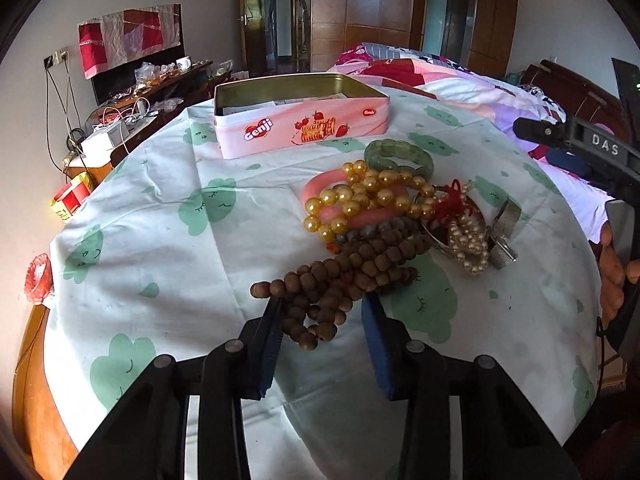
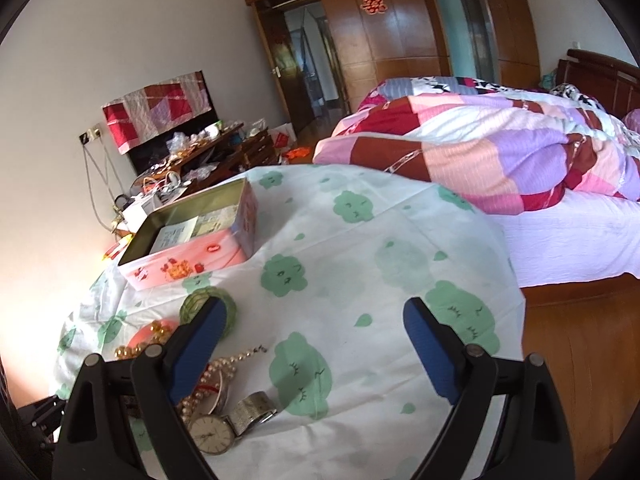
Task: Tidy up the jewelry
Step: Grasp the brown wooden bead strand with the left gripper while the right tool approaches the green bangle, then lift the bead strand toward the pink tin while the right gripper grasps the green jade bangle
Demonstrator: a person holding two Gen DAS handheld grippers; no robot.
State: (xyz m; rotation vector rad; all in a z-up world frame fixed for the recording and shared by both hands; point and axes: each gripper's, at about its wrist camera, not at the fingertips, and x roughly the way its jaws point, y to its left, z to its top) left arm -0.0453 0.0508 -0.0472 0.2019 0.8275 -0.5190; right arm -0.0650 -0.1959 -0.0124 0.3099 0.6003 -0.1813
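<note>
- The jewelry lies in one heap on the desk (image 1: 168,240), which is covered by a white cloth printed with green shapes.
- Nearest the left wrist camera is a long strand of brown wooden beads (image 1: 344,276), coiled and trailing toward the lens.
- Behind it sit a gold bead necklace (image 1: 360,196) draped over a pink bangle (image 1: 320,186), a green bangle (image 1: 400,156) and, to the right, a bunch of small pearls (image 1: 468,240) with red thread.
- A wristwatch (image 2: 212,434) with a metal mesh strap lies at the near edge of the heap in the right wrist view.
- The left hand-held gripper (image 1: 320,308) is half closed, its fingers either side of the wooden strand's near loops; the left pad touches the beads, the right stands apart.
- The right hand-held gripper (image 2: 316,316) is wide apart over bare cloth, holding nothing, just beside the heap.
- A pink biscuit tin (image 1: 300,128) stands open beyond the heap, with papers inside.
- A bed (image 2: 500,152) with a patchwork quilt lies behind.
</note>
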